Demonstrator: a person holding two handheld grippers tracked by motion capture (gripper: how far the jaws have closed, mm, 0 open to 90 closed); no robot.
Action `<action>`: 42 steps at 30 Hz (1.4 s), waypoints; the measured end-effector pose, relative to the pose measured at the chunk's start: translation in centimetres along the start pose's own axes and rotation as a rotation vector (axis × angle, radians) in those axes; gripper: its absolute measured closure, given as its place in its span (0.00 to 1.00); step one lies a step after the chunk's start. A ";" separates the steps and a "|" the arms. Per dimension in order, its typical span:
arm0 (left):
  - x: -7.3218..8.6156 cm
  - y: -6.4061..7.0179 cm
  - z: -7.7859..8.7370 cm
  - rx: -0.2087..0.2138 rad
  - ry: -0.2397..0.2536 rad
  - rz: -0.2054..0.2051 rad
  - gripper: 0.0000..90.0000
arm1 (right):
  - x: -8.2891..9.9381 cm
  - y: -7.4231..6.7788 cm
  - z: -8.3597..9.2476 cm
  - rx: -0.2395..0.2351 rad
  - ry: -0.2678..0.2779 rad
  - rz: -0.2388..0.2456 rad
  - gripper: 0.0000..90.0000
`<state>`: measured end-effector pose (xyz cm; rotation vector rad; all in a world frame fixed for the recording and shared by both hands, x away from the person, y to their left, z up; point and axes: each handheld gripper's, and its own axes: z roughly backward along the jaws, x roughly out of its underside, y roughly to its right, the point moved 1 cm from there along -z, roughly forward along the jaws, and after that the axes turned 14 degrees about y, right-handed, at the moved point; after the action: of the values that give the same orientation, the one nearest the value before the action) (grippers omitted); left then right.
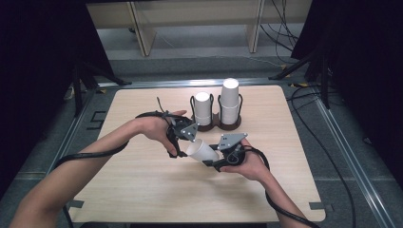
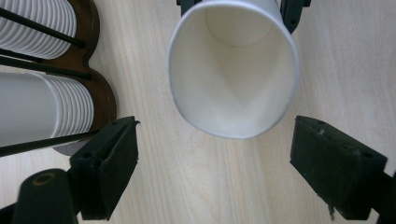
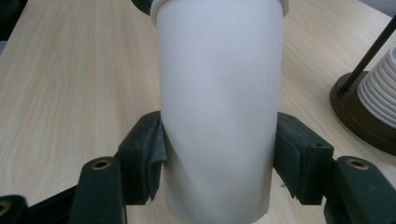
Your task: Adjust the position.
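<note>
A white paper cup (image 1: 202, 152) lies tilted above the middle of the wooden table (image 1: 142, 190), its base in my right gripper (image 1: 215, 161). In the right gripper view the two black jaws press on the cup's (image 3: 219, 107) sides, so that gripper (image 3: 219, 161) is shut on it. My left gripper (image 1: 186, 142) faces the cup's mouth from the left. In the left gripper view the open rim of the cup (image 2: 233, 70) sits just beyond the pads (image 2: 109, 163), which stand wide apart and touch nothing; the gripper (image 2: 217, 170) is open.
A dark brown two-post cup holder (image 1: 218, 126) stands at the back of the table with a short stack of white cups (image 1: 203, 108) and a taller stack (image 1: 230, 100). The holder (image 2: 100, 91) lies close beside my left jaw. Cables trail from both grippers.
</note>
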<state>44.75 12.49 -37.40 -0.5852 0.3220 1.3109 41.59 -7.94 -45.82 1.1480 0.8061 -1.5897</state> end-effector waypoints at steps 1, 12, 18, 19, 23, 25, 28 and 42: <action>0.1 0.0 0.1 -0.004 0.002 0.005 0.16 | 0.0 0.0 0.1 0.003 0.001 0.000 0.43; 1.8 0.8 0.1 -0.096 0.085 0.053 0.00 | 0.6 0.7 2.0 0.083 0.076 -0.005 0.42; 3.1 1.6 -0.1 -0.154 0.164 0.101 0.00 | 1.0 0.8 3.1 0.135 0.130 -0.033 0.41; 3.3 1.8 -0.2 -0.162 0.187 0.112 0.00 | 1.1 0.8 3.2 0.140 0.143 -0.037 0.41; 4.3 2.5 -0.7 -0.221 0.274 0.161 0.00 | 1.5 0.7 3.5 0.170 0.186 -0.060 0.41; 4.8 2.6 -0.8 -0.248 0.316 0.190 0.00 | 1.6 0.7 3.5 0.186 0.218 -0.073 0.41; 5.4 2.6 -1.1 -0.290 0.392 0.244 0.00 | 1.8 0.9 3.7 0.202 0.245 -0.087 0.41; 6.5 3.6 -1.9 -0.339 0.544 0.401 0.00 | 2.2 0.9 3.3 0.265 0.319 -0.104 0.41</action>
<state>43.01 17.14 -43.23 -1.2174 0.6964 1.5896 41.29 -11.91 -46.77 1.6022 0.8888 -1.6565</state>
